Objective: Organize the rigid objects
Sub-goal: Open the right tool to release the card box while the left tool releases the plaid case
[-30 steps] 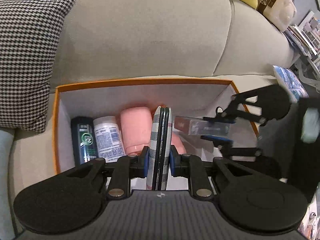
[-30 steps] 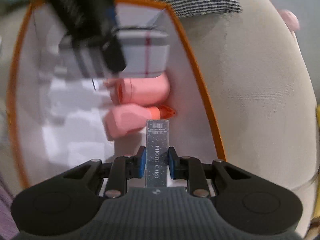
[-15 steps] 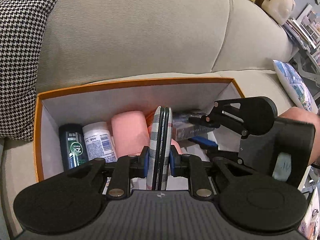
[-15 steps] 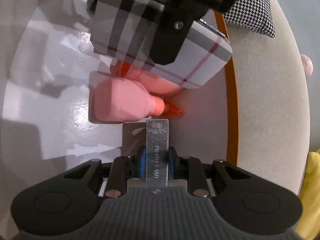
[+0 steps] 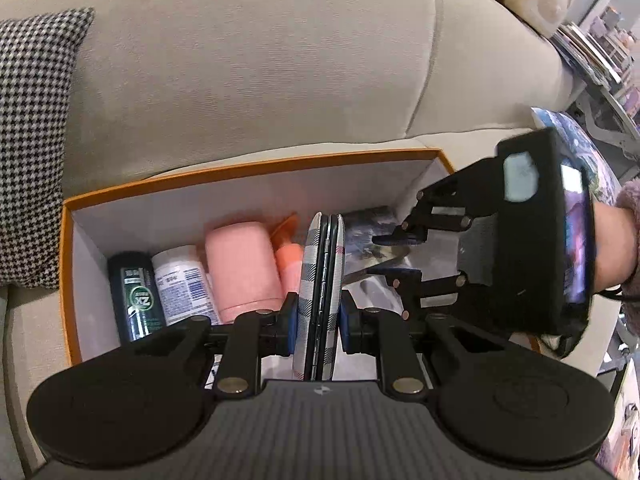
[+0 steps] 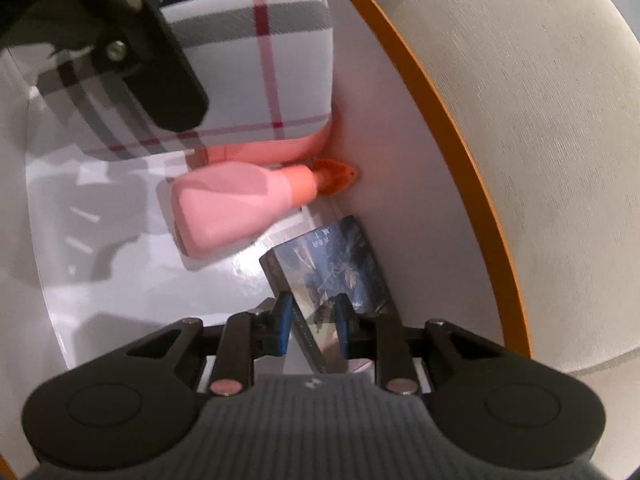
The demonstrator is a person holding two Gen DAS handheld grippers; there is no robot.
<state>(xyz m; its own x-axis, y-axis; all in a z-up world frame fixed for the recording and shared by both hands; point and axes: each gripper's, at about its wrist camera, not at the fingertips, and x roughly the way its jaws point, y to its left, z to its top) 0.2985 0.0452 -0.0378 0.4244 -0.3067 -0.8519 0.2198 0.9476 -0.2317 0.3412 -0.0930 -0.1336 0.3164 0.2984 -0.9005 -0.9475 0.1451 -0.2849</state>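
My left gripper (image 5: 318,320) is shut on a plaid hard case (image 5: 320,276), held on edge over the orange-rimmed white box (image 5: 248,168); the case also shows in the right wrist view (image 6: 256,60). My right gripper (image 6: 314,320) is inside the box near its far wall. Its jaws have spread and the photo card box (image 6: 336,268) lies tilted on the floor between them. In the box lie a pink bottle with an orange nozzle (image 6: 236,212), a pink tube (image 5: 244,268), a white bottle (image 5: 180,280) and a dark green can (image 5: 138,292).
The box sits on a beige sofa (image 5: 260,60). A houndstooth cushion (image 5: 28,140) lies at the left. A patterned pillow (image 5: 576,148) and shelves with books (image 5: 592,48) are at the right. The right gripper body (image 5: 532,240) is close beside the plaid case.
The right gripper went deeper into the box, opened, and the photo card box tipped over onto the floor by the wall. The left gripper kept its hold on the plaid case.
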